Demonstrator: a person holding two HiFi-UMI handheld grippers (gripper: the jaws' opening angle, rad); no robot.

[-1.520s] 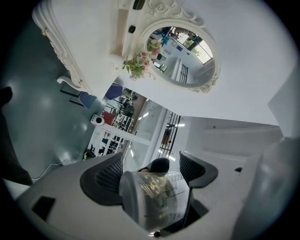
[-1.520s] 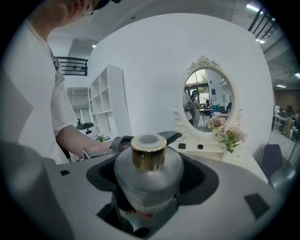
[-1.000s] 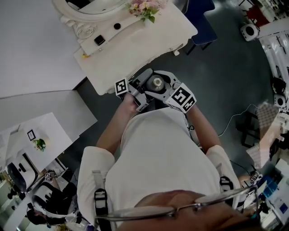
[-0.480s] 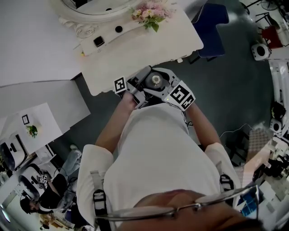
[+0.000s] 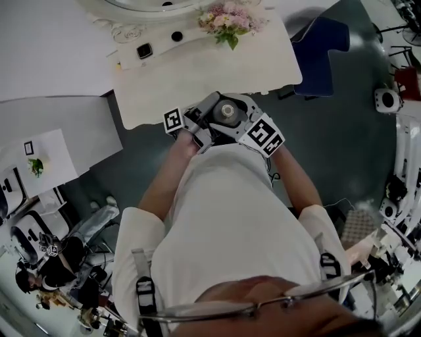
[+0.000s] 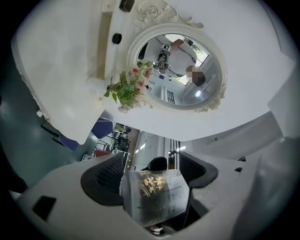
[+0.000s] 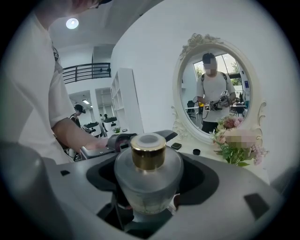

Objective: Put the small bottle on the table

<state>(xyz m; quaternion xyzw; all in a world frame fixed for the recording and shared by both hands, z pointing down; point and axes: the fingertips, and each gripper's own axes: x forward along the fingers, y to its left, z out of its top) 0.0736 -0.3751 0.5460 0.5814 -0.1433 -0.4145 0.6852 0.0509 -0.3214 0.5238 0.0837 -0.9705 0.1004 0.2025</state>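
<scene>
**Status.** Lowest in the head view, the person's white shirt (image 5: 230, 224) fills the centre of the frame, with both forearms reaching up toward frame centre.

The left gripper (image 6: 155, 164) and right gripper (image 7: 150, 164) meet there, nose to nose. Both are clenched on the small frosted glass bottle (image 7: 147, 180).
- In the right gripper view the bottle stands upright, with its gold cap (image 7: 148, 151) on top and its shoulders against both pads.
- In the left gripper view the gold-printed body fills the gap between the jaws.

The bottle is held in the air, just at the near edge of the white tabletop (image 5: 197, 72).

**Beyond the grippers.** Toward the top of the head view, the tabletop carries these things:
- a small square black item (image 5: 144, 51);
- a round black item (image 5: 176, 36);
- a pink flower bunch (image 5: 230, 16);
- an oval mirror in an ornate white frame (image 6: 180, 70).

A blue chair (image 5: 325, 49) stands at upper right.

**Progress.** The bottle is grasped and carried to the tabletop edge. It still has to be moved over the bare surface, lowered, set upright and released. With two grippers on it, one probably has to let go first.

**Change from the earlier frames.**
- The tabletop edge now lies closer to the grippers and more level across the frame.
- The blue chair shows more fully.
- The two grippers keep the same clasp on the bottle.
</scene>
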